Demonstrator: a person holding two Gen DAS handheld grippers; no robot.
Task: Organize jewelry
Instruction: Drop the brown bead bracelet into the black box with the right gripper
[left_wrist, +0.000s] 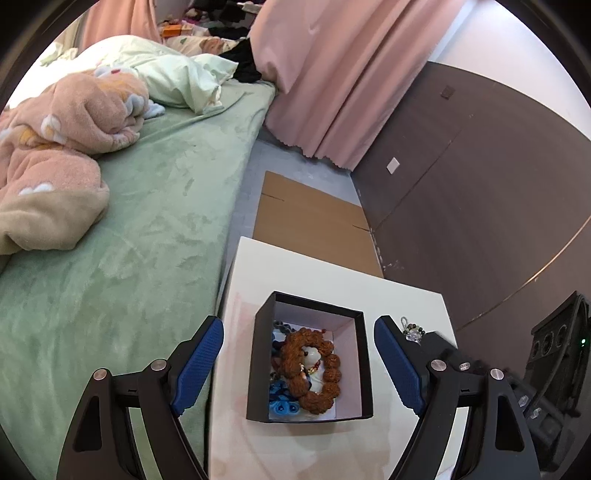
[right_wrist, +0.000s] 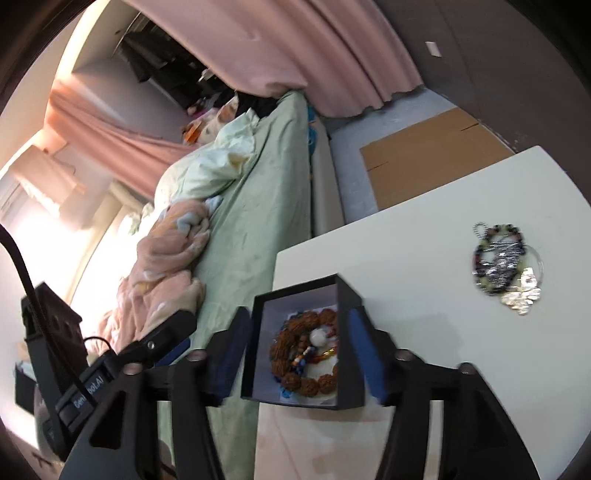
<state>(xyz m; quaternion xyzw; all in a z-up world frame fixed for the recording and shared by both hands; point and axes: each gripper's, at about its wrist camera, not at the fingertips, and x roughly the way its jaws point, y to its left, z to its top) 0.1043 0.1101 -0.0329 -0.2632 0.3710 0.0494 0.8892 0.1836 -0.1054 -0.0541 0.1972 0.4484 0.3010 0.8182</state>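
Both grippers, left gripper (left_wrist: 299, 362) and right gripper (right_wrist: 295, 354), are held apart, empty, straddling the black box (left_wrist: 258, 369). Loose jewelry pile (right_wrist: 506, 264) lies on the white table (right_wrist: 424, 240), right of the box, nearer the right gripper.

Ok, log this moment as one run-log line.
left gripper: open, empty, over black box | right gripper: open, empty | brown bead bracelet: in box | jewelry pile: on white table

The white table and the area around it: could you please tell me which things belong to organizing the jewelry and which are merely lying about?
Part of the job:
black box
brown bead bracelet
loose jewelry pile

Lying about:
green bed
pink blanket
cardboard sheet
pink curtain
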